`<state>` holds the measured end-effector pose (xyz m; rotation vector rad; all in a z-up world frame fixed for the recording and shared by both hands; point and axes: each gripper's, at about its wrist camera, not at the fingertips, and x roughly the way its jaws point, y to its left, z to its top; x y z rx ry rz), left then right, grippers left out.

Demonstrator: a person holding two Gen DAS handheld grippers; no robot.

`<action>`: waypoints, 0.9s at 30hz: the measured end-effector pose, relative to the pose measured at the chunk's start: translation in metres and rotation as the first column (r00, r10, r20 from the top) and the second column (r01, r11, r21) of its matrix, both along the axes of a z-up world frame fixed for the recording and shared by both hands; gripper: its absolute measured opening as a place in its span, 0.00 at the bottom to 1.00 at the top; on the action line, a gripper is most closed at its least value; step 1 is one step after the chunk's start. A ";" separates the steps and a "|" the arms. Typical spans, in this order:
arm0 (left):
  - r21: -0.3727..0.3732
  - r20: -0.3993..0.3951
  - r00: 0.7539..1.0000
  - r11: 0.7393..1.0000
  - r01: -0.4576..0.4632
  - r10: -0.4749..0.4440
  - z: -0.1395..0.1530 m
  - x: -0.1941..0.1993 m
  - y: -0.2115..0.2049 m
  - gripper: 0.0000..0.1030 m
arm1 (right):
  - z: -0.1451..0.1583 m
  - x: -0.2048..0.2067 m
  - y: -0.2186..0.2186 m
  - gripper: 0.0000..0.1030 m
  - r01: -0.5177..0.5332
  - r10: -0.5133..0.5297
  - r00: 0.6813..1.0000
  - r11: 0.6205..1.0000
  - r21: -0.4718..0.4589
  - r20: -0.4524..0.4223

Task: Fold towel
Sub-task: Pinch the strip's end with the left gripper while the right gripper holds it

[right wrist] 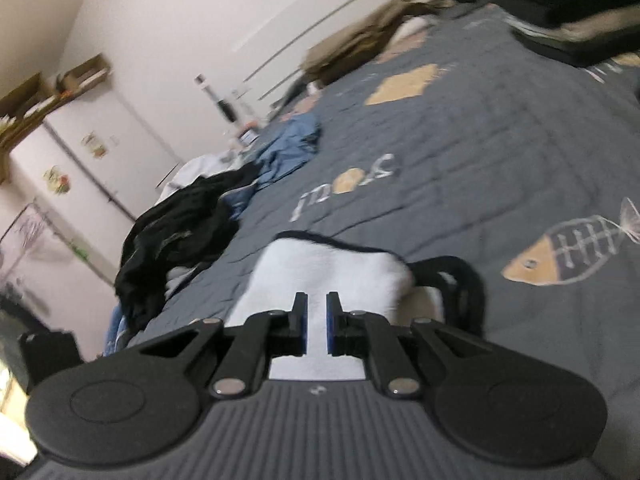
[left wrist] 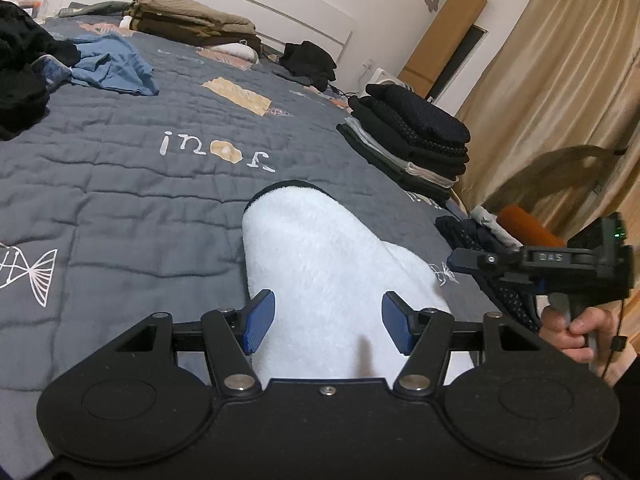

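Left wrist view shows the white fluffy terry towel with a dark bound edge [left wrist: 320,264] lying in a narrow folded heap on the grey quilted bedspread printed with fish and letters [left wrist: 120,184], near the edge of the bed closest to the person and running away toward the middle. The main risk, as I judge it, is that the fold comes out crooked or slumps: the pile is thick and soft, its layers look uneven, and a pinch that takes only the top layer would drag that layer off the rest. A second risk is the towel sliding toward the stack of folded dark clothes [left wrist: 416,136] at the right edge of the bed, or the two tools knocking together, since they work close beside each other. The left gripper [left wrist: 328,322] stands about half open, its blue pads [left wrist: 260,320] either side of the towel's near end without visibly pressing on it, so it grips nothing. The right gripper [right wrist: 317,322], held in a hand [left wrist: 576,332], is all but clenched, only a thin slit between its jaws; white towel [right wrist: 332,268] shows through and behind that slit, but this blurred view does not settle whether any cloth is pinched there.
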<state>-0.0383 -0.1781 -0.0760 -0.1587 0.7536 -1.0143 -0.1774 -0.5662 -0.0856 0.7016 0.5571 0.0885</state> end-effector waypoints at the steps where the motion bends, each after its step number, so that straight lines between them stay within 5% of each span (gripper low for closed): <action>1: 0.000 -0.001 1.000 1.000 0.003 -0.003 0.000 0.000 -0.001 0.57 | -0.006 0.001 -0.005 0.10 0.023 -0.023 1.000 1.000 0.020 -0.002; 6: 0.001 0.001 1.000 1.000 0.017 -0.017 0.000 -0.004 -0.002 0.57 | -0.036 0.009 -0.016 0.33 0.082 -0.079 0.996 0.993 0.091 -0.040; 10: -0.002 0.005 1.000 1.000 0.021 -0.021 0.002 -0.005 -0.003 0.57 | -0.048 0.019 -0.010 0.36 0.069 -0.063 0.997 0.985 0.157 -0.049; 13: -0.008 0.004 1.000 1.000 0.012 -0.012 0.003 -0.004 -0.001 0.57 | -0.048 0.019 0.001 0.26 0.086 -0.084 0.996 0.980 0.177 -0.019; 15: -0.012 0.004 1.000 1.000 0.006 -0.006 0.004 -0.004 0.000 0.57 | -0.040 0.021 0.012 0.07 0.077 -0.078 0.997 0.987 0.143 0.003; 21: -0.052 0.002 1.000 0.999 -0.012 0.012 0.013 0.002 0.008 0.57 | 0.003 0.027 0.075 0.07 -0.068 0.089 0.990 0.980 -0.185 0.109; 27: -0.106 0.036 0.999 0.994 0.007 -0.004 0.023 -0.004 0.009 0.56 | 0.012 0.033 0.144 0.07 -0.233 0.299 0.952 0.852 -0.469 0.070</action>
